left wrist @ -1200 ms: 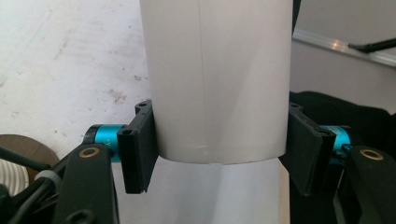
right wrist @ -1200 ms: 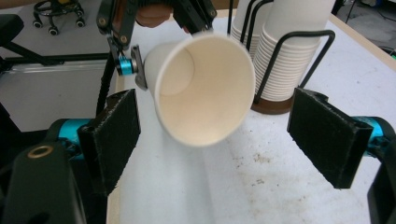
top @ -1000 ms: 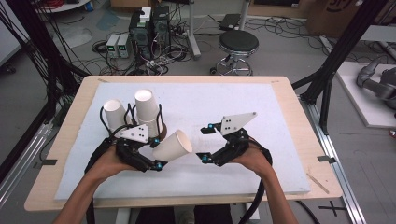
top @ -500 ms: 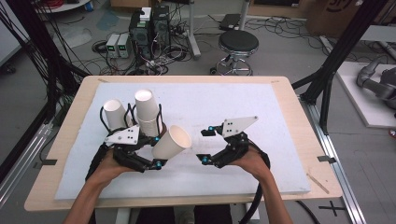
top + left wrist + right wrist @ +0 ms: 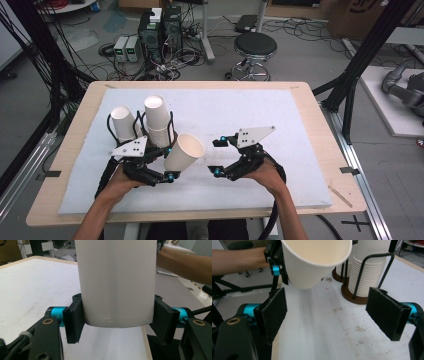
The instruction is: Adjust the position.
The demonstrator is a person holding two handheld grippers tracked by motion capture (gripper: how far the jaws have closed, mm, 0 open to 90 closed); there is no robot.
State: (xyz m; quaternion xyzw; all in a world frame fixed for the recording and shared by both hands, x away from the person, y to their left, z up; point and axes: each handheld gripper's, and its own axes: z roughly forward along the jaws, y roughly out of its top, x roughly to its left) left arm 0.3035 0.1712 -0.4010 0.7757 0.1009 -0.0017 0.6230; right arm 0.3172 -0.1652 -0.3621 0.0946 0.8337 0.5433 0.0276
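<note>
— While the left tool (image 5: 167,162) clamps the paper cup (image 5: 183,152) near its base, where does that cup sit?
— Tilted above the bench (image 5: 300,125), mouth toward the right tool (image 5: 216,157), just right of the two cup stacks (image 5: 157,120) in their wire holders.
— And the right tool?
— Jaws apart, holding nothing, near the cup's rim but not touching it.

This is a robotics lab or test workshop. A wooden table (image 5: 65,165) topped with a white foam sheet stands inside a black metal frame (image 5: 372,47), while computer towers (image 5: 160,22), power boxes and tangled cables (image 5: 300,30) lie across the bare grey floor. A round black stool (image 5: 255,46) stands behind the table, and part of a grey robot arm (image 5: 402,87) rests on a platform at the right.
</note>
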